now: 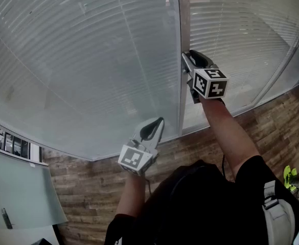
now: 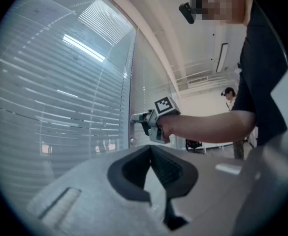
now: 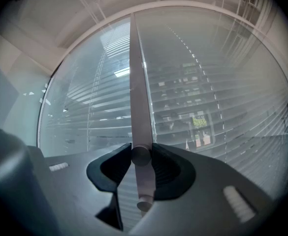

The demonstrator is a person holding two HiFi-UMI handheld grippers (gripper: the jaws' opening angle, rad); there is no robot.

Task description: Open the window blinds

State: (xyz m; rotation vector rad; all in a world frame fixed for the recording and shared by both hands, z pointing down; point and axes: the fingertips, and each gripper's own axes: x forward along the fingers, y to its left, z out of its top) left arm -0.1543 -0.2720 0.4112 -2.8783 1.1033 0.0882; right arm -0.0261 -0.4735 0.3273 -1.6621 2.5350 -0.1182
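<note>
The slatted blinds (image 1: 88,60) sit behind glass on both sides of a vertical metal frame post (image 1: 184,24). My right gripper (image 1: 186,65) points level at that post, and its jaws are shut on a small round knob (image 3: 140,155) that sticks out of the post (image 3: 136,82). A second small knob (image 3: 144,204) shows lower on the post. Through the slats on the right (image 3: 203,112) I see parts of a room beyond. My left gripper (image 1: 158,121) hangs lower and to the left, near the glass, shut on nothing. From the left gripper view the right gripper (image 2: 136,118) reaches the post.
Wood-pattern floor (image 1: 88,188) runs along the foot of the glass wall. A pale glass panel (image 1: 16,198) stands at the lower left. A green object (image 1: 290,176) lies on the floor at the right. Another person (image 2: 228,93) stands far back in the room.
</note>
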